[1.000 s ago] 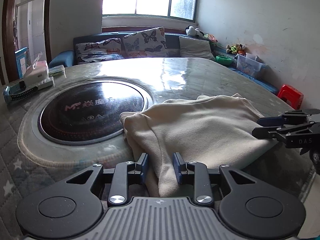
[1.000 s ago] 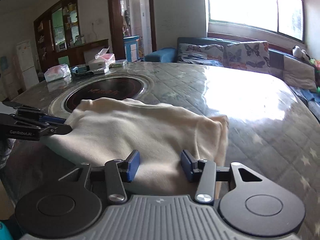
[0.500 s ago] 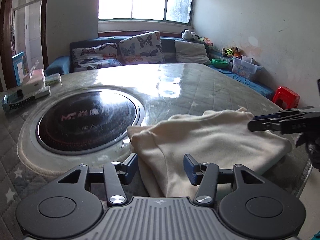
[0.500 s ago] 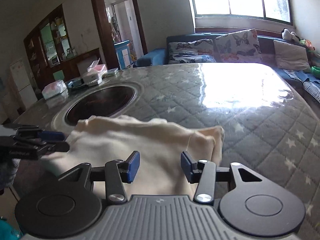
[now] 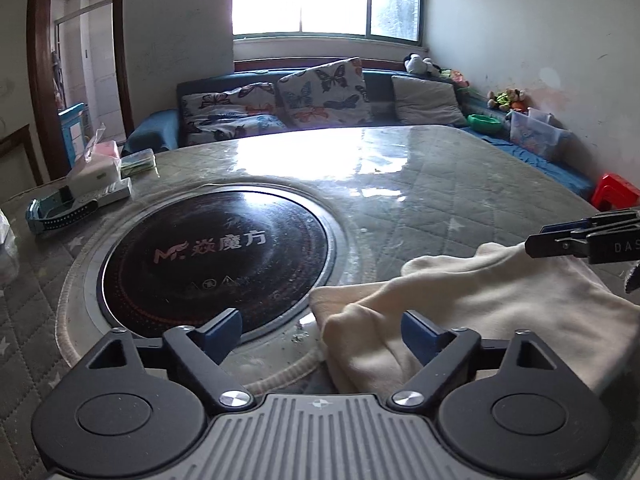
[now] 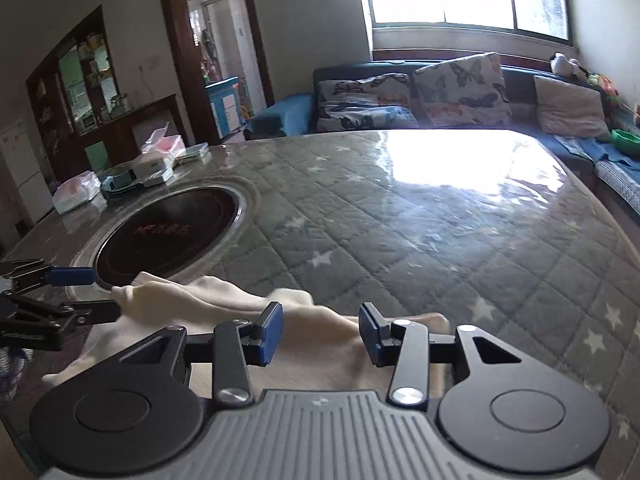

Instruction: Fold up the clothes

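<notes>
Daylight from the window glares off a quilted table (image 6: 420, 240) whose one fixed mark is a round black cooktop (image 5: 216, 256) sunk into it. A cream garment (image 5: 480, 312), folded into a soft bundle, lies at the table's near edge, just beside the cooktop on the side away from the doorway, its nearest corner touching the cooktop's pale rim. Its long axis runs along the table edge, leading away from the cooktop. The left tongs (image 5: 322, 330) stand spread wide over the end by the cooktop, one finger above the black glass and the other above cloth, pinching nothing. The right tongs (image 6: 320, 332) are also spread, above the cloth farther from the cooktop, and hold nothing. Each pair therefore has its own end of the bundle directly ahead and slightly below; judging by this, the coming grasp calls for a short drop forward, the left tongs being nearer the cooktop-side corner.
</notes>
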`<state>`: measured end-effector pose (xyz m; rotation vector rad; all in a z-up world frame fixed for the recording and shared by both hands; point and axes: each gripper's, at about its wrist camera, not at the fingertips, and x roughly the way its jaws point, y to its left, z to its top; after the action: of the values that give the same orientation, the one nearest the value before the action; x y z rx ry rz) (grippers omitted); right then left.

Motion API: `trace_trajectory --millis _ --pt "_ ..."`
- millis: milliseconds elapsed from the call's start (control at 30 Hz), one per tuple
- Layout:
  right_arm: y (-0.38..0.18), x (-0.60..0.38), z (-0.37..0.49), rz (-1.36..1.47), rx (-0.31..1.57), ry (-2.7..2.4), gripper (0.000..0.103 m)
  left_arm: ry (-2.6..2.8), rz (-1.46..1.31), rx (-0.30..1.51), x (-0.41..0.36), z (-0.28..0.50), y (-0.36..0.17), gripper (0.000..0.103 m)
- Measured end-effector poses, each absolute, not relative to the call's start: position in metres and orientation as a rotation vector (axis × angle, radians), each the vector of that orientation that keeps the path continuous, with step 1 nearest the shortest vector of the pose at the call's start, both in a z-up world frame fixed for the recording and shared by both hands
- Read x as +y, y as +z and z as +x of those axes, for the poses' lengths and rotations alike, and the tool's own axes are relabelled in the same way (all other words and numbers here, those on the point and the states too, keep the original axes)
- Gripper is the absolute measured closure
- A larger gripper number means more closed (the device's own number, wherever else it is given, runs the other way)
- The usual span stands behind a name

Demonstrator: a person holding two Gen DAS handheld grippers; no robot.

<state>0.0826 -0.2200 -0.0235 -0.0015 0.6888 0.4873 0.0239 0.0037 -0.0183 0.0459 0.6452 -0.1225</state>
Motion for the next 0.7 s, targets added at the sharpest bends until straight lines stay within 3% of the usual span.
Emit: trace_trajectory --millis 433,700 --pt "-0.03 -0.194 0.107 -0.082 0.734 0.449 0.053 -0.038 0.076 0.678 0.002 0.046 -0.032 0.0" --pt "-0.034 -0.194 0.111 -0.116 0.727 0.409 0.053 -0.029 0.062 0.688 0.004 0.049 -0.031 0.0"
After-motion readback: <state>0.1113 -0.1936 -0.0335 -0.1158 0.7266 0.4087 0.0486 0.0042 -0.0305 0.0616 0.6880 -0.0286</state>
